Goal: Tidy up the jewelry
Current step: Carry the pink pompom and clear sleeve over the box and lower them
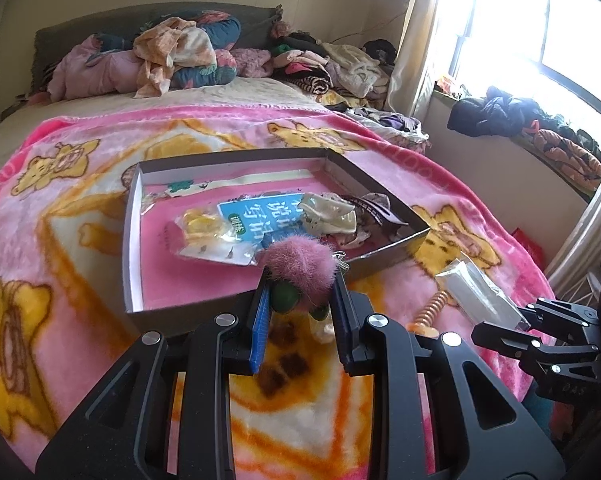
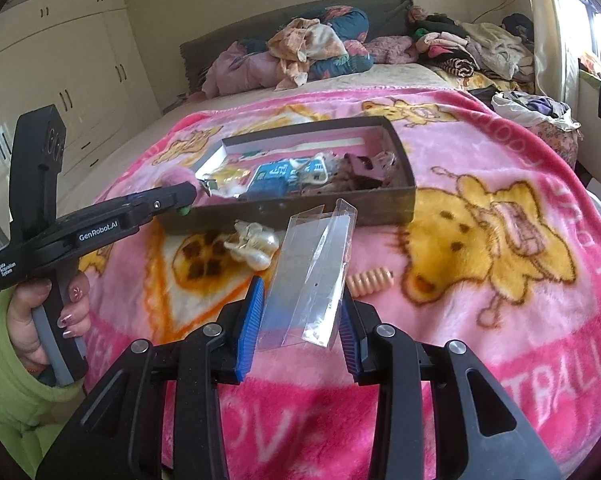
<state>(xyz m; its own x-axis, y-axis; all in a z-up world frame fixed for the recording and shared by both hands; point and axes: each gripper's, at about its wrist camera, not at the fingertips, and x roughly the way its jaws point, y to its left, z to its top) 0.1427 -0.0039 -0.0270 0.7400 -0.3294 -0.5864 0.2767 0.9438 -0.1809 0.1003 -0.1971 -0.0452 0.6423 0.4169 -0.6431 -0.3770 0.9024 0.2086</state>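
My left gripper (image 1: 300, 280) is shut on a pink furry pom-pom trinket (image 1: 300, 262) with green beads, held just above the near edge of a shallow grey box (image 1: 131, 216). The right wrist view shows that left gripper (image 2: 186, 196) at the box's left corner (image 2: 300, 212). My right gripper (image 2: 302, 292) is shut on a clear plastic packet (image 2: 312, 272), raised over the pink blanket in front of the box. In the left wrist view the right gripper (image 1: 516, 326) and its packet (image 1: 476, 292) are at the right.
The box holds a blue card packet (image 1: 260, 216), a yellow packet (image 1: 204, 226) and fabric pieces (image 1: 340, 216). A pearl cluster (image 2: 252, 244) and a peach spiral hair tie (image 2: 370, 278) lie on the blanket (image 2: 500, 320). Clothes are piled at the headboard (image 2: 320, 52). A green-sleeved hand (image 2: 40, 320) holds the left gripper.
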